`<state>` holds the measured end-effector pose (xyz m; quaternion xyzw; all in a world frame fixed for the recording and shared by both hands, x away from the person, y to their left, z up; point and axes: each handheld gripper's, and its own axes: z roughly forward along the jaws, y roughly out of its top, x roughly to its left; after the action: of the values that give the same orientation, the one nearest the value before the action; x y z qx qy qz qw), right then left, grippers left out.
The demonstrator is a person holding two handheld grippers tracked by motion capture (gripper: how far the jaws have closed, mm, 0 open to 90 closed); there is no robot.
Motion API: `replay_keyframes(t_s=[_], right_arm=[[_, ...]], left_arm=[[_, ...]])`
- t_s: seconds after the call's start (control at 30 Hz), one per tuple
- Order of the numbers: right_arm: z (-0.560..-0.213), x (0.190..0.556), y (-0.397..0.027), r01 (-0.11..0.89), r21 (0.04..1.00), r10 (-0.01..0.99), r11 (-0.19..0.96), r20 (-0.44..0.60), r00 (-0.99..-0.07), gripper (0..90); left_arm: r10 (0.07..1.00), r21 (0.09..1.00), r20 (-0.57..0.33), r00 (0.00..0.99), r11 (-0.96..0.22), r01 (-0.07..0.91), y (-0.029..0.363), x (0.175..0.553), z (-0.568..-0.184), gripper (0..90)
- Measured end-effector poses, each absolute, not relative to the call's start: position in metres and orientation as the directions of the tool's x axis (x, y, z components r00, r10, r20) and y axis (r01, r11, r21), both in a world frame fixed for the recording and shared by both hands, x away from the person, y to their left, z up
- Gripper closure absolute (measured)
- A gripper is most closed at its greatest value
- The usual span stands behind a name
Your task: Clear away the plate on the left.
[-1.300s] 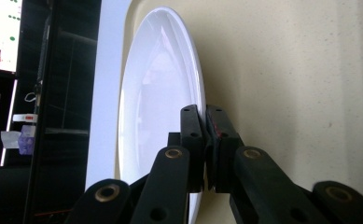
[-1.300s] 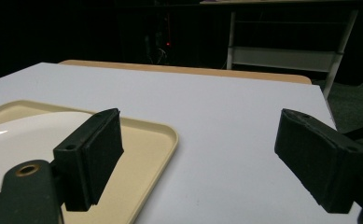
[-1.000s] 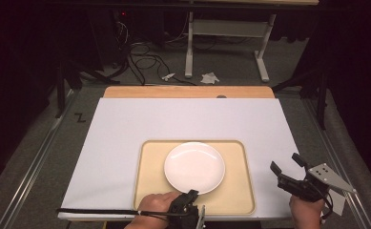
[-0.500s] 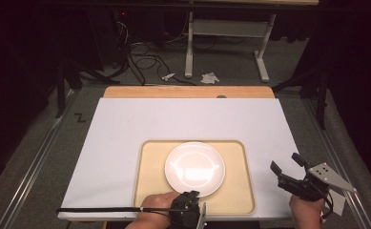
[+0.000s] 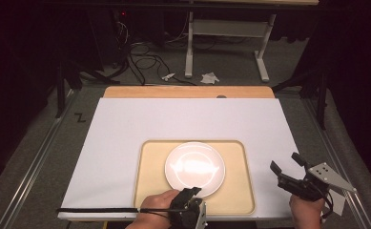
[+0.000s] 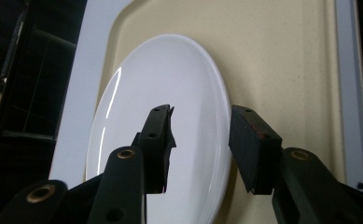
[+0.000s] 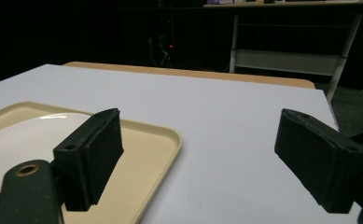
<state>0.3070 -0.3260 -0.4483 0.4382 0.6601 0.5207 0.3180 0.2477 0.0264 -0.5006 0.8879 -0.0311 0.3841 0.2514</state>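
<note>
While you look from the high view, the round white ceramic plate [image 5: 195, 169] sits on the beige rectangular tray [image 5: 147, 191]. Left gripper view: your left gripper [image 6: 201, 133] is spread astride the plate's rim. Right gripper view: your right gripper [image 7: 198, 156] gapes wide, holding nothing.

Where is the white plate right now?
In the high view, the white plate sits on the beige tray near the table's front edge, just ahead of the open left claw.

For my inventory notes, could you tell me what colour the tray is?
Pale beige tray, clearest in the high view.
</note>
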Motion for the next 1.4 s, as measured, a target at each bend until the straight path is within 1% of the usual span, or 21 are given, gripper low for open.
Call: replay_keyframes(t_s=[0.3, 0.43, 0.6, 0.73, 0.87, 0.97, 1.03, 1.13, 1.33, 1.37, 1.4], right_arm=[[-0.448, 0.307, -0.326, 0.246, 0.967, 0.91, 0.07, 0.039, -0.413, 16.1], [-0.448, 0.307, -0.326, 0.245, 0.967, 0.911, 0.067, 0.041, -0.411, 16.1], [-0.448, 0.308, -0.325, 0.243, 0.967, 0.909, 0.071, 0.038, -0.416, 16.1], [-0.447, 0.31, -0.322, 0.24, 0.968, 0.906, 0.076, 0.034, -0.423, 16.2], [-0.448, 0.312, -0.319, 0.247, 0.965, 0.903, 0.091, 0.024, -0.429, 16.1], [-0.448, 0.312, -0.32, 0.246, 0.965, 0.904, 0.087, 0.027, -0.426, 16.1], [-0.448, 0.312, -0.321, 0.245, 0.966, 0.905, 0.087, 0.026, -0.424, 16.1], [-0.449, 0.312, -0.321, 0.249, 0.965, 0.907, 0.088, 0.025, -0.421, 16.1], [-0.447, 0.31, -0.318, 0.244, 0.965, 0.905, 0.097, 0.017, -0.426, 16.2], [-0.447, 0.31, -0.318, 0.244, 0.965, 0.905, 0.098, 0.016, -0.426, 16.1], [-0.448, 0.31, -0.318, 0.246, 0.964, 0.905, 0.098, 0.016, -0.424, 16.1]], left_arm=[[0.181, 0.46, 0.688, 0.702, -0.858, -0.229, 0.029, 0.251, -0.491, 57.4], [0.205, 0.47, 0.688, 0.697, -0.857, -0.213, 0.033, 0.253, -0.486, 55.1], [0.251, 0.479, 0.701, 0.668, -0.859, -0.179, 0.041, 0.257, -0.478, 51.7], [0.293, 0.503, 0.707, 0.644, -0.848, -0.166, 0.05, 0.259, -0.47, 50.4], [0.394, 0.582, 0.673, 0.627, -0.805, -0.118, 0.07, 0.269, -0.46, 50.5], [0.44, 0.602, 0.665, 0.603, -0.794, -0.084, 0.085, 0.274, -0.454, 48.6], [0.483, 0.635, 0.637, 0.601, -0.77, -0.055, 0.097, 0.277, -0.45, 49.1], [0.533, 0.663, 0.616, 0.58, -0.748, -0.017, 0.115, 0.281, -0.446, 49.2], [0.665, 0.751, 0.536, 0.52, -0.657, 0.066, 0.163, 0.285, -0.436, 48.8], [0.703, 0.776, 0.506, 0.5, -0.624, 0.09, 0.176, 0.285, -0.437, 48.6], [0.716, 0.781, 0.503, 0.485, -0.617, 0.101, 0.182, 0.285, -0.438, 47.5]])
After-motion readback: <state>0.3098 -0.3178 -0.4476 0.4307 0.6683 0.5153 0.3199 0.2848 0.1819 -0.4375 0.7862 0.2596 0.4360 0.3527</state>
